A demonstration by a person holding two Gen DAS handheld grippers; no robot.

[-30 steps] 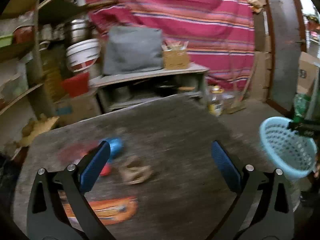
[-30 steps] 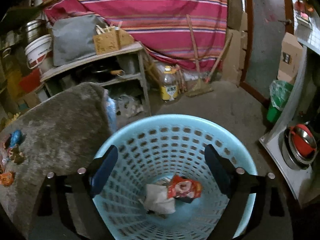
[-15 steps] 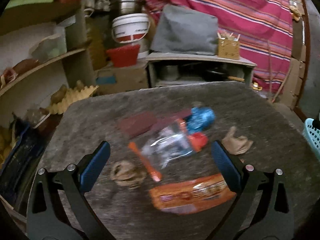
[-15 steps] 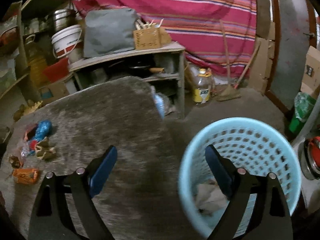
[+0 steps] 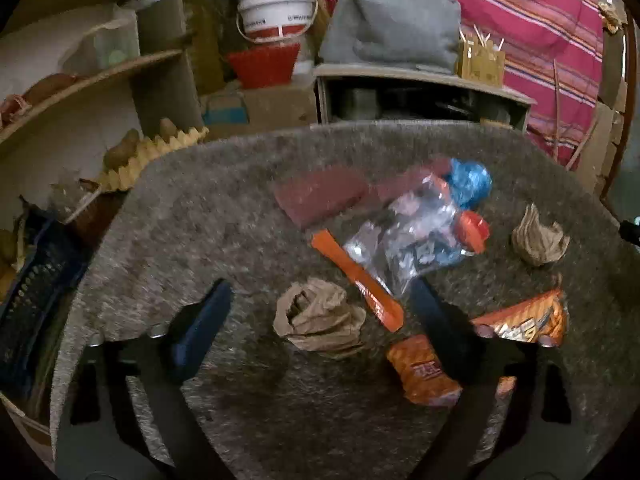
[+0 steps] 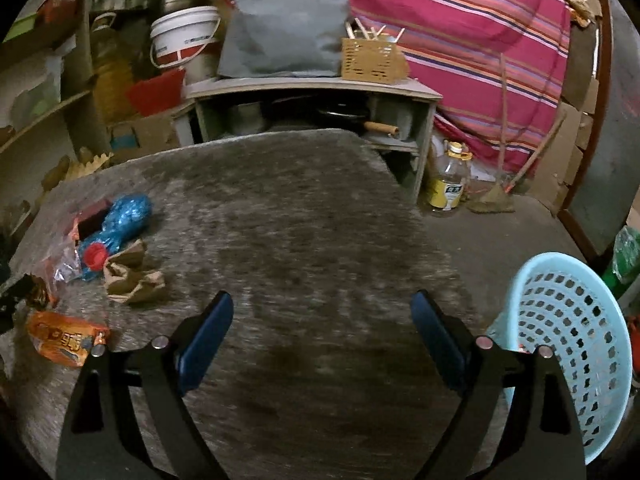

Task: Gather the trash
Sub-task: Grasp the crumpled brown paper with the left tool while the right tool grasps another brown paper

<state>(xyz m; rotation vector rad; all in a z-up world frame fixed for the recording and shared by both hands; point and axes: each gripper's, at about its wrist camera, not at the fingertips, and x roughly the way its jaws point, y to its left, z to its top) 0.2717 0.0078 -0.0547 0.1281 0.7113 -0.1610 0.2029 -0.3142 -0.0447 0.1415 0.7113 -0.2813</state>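
Collecting trash from a grey-carpeted counter point(image 6: 320, 220): the left claw point(image 5: 320, 320) hangs released over the litter, a crumpled brown paper ball point(image 5: 320, 320) lying directly between its blue fingers point(image 5: 200, 332), not yet gripped. Just ahead of the claw lie an orange strip wrapper point(image 5: 356, 280), a clear plastic bag point(image 5: 404, 240) and a blue bottle with a red cap point(image 5: 468, 184); a second paper wad point(image 5: 538, 238) sits ahead and to its right. An orange snack packet point(image 5: 424, 368) lies partly under the right-hand finger.

The right claw point(image 6: 322, 340) is also released and carries nothing, above bare counter, with the pale blue trash basket point(image 6: 568, 344) just to its right, off the counter's edge. The basket's contents cannot be seen here. By this evidence at least six pieces remain on the counter, so most of the job appears still ahead.
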